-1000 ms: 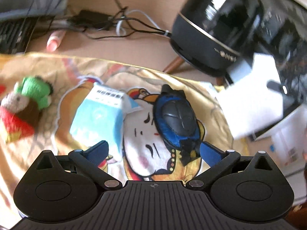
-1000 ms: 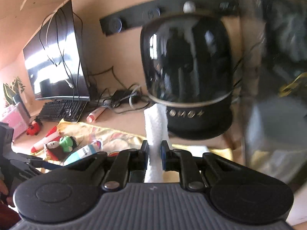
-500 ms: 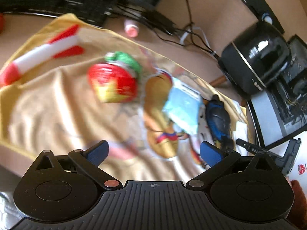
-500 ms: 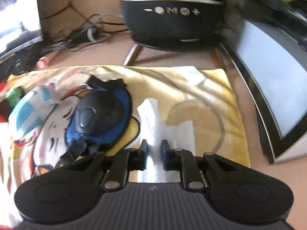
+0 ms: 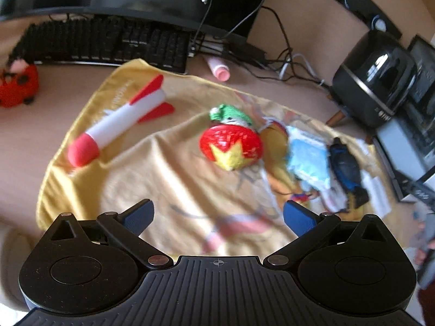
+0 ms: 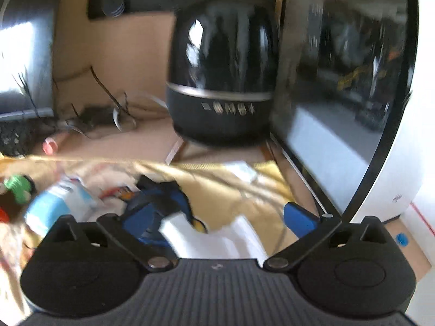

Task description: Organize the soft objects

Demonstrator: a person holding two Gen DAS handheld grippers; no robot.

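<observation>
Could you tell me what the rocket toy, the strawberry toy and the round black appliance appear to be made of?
The rocket toy looks like matte foam or plush, with no glints. The strawberry toy seems knitted or crocheted yarn, judging by its fuzzy, nubbly surface. The round black appliance looks like glossy hard plastic, showing sharp window reflections and a metallic band.

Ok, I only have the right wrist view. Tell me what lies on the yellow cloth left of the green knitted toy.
Observer: A white toy rocket with a red nose and red fins lies on the yellow cloth, towards its far left corner.
Operator: Give me the left gripper's state.
Observer: The left gripper is open above bare cloth, with nothing between its fingers.
Operator: Report anything soft that is off the cloth.
Observer: A red plush toy sits on the desk by the keyboard, left of the cloth.
</observation>
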